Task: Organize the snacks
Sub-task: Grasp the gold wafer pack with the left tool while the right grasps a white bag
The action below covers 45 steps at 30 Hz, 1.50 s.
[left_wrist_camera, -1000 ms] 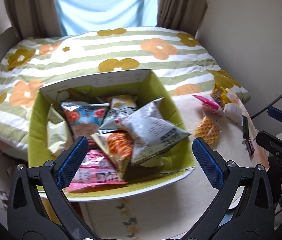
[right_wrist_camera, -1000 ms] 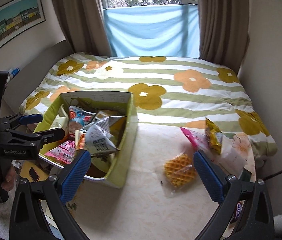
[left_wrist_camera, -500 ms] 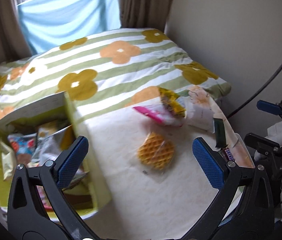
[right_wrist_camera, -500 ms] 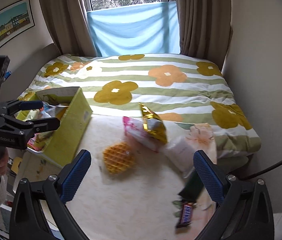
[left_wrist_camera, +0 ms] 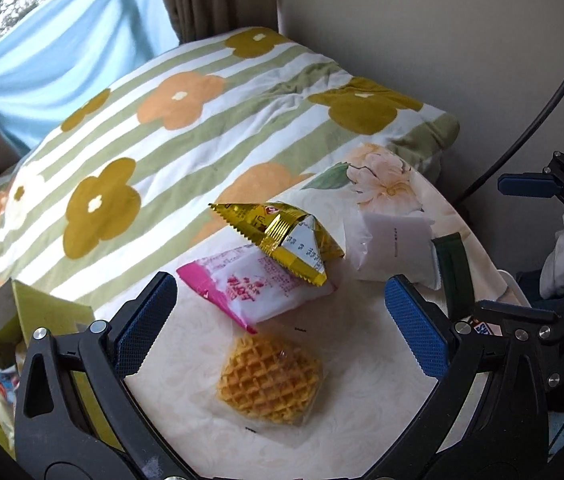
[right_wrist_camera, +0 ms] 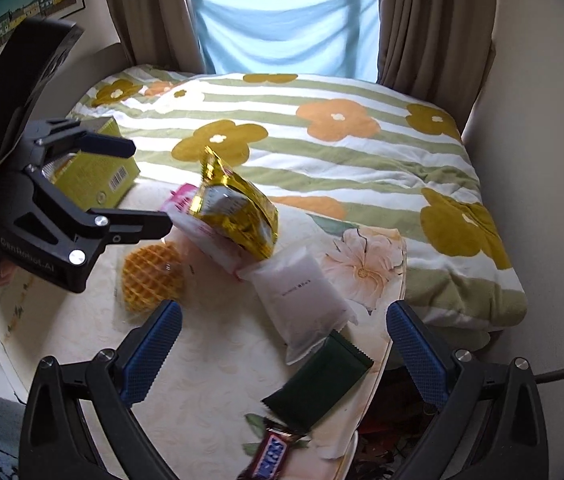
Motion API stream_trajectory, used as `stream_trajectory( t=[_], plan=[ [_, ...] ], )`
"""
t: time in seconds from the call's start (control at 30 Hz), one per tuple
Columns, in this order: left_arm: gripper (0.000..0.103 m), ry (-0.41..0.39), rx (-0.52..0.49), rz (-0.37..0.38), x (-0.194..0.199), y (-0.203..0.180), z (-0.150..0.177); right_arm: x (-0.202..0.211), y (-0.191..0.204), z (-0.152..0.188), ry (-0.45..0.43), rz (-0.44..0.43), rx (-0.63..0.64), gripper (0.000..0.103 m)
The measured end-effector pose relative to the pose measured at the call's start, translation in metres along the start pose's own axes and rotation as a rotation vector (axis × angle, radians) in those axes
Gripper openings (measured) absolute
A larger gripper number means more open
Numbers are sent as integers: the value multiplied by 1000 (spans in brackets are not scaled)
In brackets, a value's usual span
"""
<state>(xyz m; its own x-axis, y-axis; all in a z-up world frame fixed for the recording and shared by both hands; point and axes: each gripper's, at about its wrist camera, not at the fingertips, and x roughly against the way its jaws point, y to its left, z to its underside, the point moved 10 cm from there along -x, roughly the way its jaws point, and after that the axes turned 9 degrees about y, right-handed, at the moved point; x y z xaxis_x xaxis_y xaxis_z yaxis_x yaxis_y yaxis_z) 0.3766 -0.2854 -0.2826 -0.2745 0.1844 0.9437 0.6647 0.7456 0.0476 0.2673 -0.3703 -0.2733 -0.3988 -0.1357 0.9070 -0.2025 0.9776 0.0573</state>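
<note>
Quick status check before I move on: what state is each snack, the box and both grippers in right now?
left gripper: open, empty, above the waffle
right gripper: open, empty
waffle: wrapped, flat on the table, alone
pink packet: sealed, lying on the table
gold packet: sealed, propped on the pink packet
white packet: sealed, lying flat
dark green packet: sealed, at the table's edge
chocolate bar: wrapped, at the edge
green box: open, holding snacks

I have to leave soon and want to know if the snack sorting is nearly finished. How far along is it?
Partly done. Some packets already sit in the green box. Nothing is in hand: the left gripper and right gripper are both open and empty. Still loose on the table: the waffle, pink packet, gold packet, white packet, dark green packet and chocolate bar.
</note>
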Motion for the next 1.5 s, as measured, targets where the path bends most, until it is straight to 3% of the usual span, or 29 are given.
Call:
stream_trajectory(
  t=[0.23, 0.57, 1.2, 1.37, 1.43, 1.47, 1.5],
  plan=[
    [103, 50, -50, 11, -46, 5, -18, -43, -10, 1, 49, -10, 44, 102],
    [102, 50, -158, 8, -71, -2, -37, -85, -8, -9, 99, 12, 176, 102],
    [61, 82, -219, 55, -90, -10, -30, -116, -6, -9, 143, -30, 230, 102],
    [59, 82, -203, 56, -87, -9, -31, -122, -2, -7, 160, -41, 256, 101],
    [59, 77, -195, 56, -85, -8, -31, -124, 2, -5, 169, -45, 275, 94],
    [59, 76, -190, 56, -83, -7, -31, -126, 3, -3, 182, -47, 282, 79],
    [59, 73, -185, 55, -81, -6, -32, -127, 4, -2, 189, -51, 284, 72]
  ],
)
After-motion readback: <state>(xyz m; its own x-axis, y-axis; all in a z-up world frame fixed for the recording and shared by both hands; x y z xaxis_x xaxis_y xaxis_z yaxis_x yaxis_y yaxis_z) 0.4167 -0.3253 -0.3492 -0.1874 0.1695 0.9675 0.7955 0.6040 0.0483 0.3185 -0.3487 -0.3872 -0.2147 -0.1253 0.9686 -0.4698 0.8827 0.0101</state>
